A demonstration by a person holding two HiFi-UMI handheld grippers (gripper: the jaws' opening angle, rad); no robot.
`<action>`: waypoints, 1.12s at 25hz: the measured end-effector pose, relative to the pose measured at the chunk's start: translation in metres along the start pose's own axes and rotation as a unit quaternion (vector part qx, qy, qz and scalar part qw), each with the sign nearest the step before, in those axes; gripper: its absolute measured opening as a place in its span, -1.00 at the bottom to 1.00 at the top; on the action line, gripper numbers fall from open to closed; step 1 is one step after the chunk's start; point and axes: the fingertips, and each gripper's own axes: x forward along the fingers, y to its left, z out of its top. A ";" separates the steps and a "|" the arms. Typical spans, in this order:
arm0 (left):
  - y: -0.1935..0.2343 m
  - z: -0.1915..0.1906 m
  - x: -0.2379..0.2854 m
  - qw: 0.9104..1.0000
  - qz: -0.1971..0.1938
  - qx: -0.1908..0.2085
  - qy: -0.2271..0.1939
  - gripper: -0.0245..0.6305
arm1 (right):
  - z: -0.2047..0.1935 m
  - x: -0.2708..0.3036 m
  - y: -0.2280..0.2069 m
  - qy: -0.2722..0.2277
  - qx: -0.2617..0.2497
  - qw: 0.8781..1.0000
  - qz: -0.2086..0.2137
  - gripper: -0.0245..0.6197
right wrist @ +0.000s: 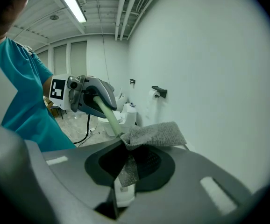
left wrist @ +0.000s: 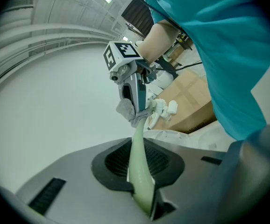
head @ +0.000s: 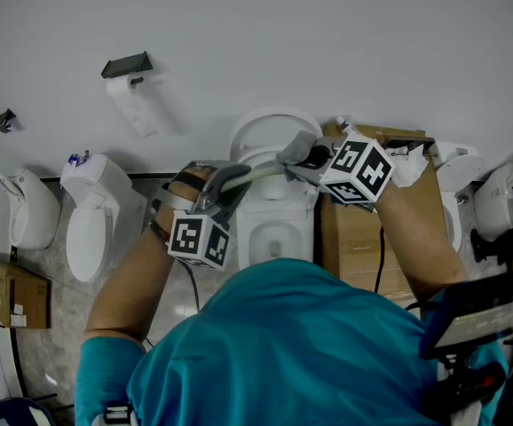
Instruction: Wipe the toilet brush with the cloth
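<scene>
The toilet brush has a pale green handle (left wrist: 138, 157), and my left gripper (left wrist: 144, 202) is shut on its end. In the head view the handle (head: 255, 175) runs from the left gripper (head: 230, 186) rightward to my right gripper (head: 297, 158), both held up above a white toilet. The right gripper (right wrist: 124, 190) is shut on a grey cloth (right wrist: 154, 134), which is folded round the handle (right wrist: 105, 113). Seen from the left gripper, the cloth (left wrist: 126, 110) wraps the handle just below the right gripper (left wrist: 134, 94), and white parts of the brush head (left wrist: 162, 108) stick out beyond it.
A white toilet (head: 274, 229) stands below my hands against the pale wall, with a large cardboard box (head: 356, 238) to its right. More toilets (head: 92, 229) stand at the left and right. A toilet paper holder (head: 129, 66) hangs on the wall.
</scene>
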 end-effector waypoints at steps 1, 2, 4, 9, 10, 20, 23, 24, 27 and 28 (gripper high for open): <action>0.000 0.000 0.000 1.000 0.000 0.000 0.000 -0.74 | -0.001 0.000 -0.001 0.002 0.001 1.000 -0.001 -0.81; 0.001 -0.001 -0.001 1.000 0.000 -0.001 0.000 -0.74 | -0.003 -0.001 -0.002 0.003 0.002 1.000 -0.003 -0.81; 0.001 -0.001 -0.001 1.000 0.001 -0.001 0.001 -0.74 | -0.007 -0.002 -0.004 0.007 0.003 1.000 -0.007 -0.81; 0.003 -0.003 -0.004 1.000 0.002 -0.001 0.003 -0.74 | -0.016 -0.003 -0.009 0.015 0.009 1.000 -0.015 -0.81; 0.003 -0.004 -0.004 1.000 0.003 -0.001 0.003 -0.74 | -0.018 -0.004 -0.010 0.017 0.010 1.000 -0.016 -0.81; 0.006 -0.005 -0.011 1.000 0.009 -0.007 0.003 -0.74 | -0.039 -0.010 -0.020 0.032 0.022 0.999 -0.032 -0.81; 0.008 -0.004 -0.012 1.000 0.012 -0.007 0.003 -0.74 | -0.046 -0.012 -0.023 0.037 0.025 0.998 -0.036 -0.81; 0.007 -0.004 -0.013 1.000 0.013 -0.007 0.003 -0.74 | -0.048 -0.013 -0.023 0.039 0.027 0.998 -0.037 -0.81; 0.007 -0.003 -0.015 1.000 0.015 -0.010 0.004 -0.74 | -0.057 -0.014 -0.025 0.048 0.029 0.998 -0.041 -0.81; 0.007 -0.004 -0.016 1.000 0.015 -0.012 0.005 -0.74 | -0.060 -0.014 -0.026 0.051 0.030 0.997 -0.042 -0.81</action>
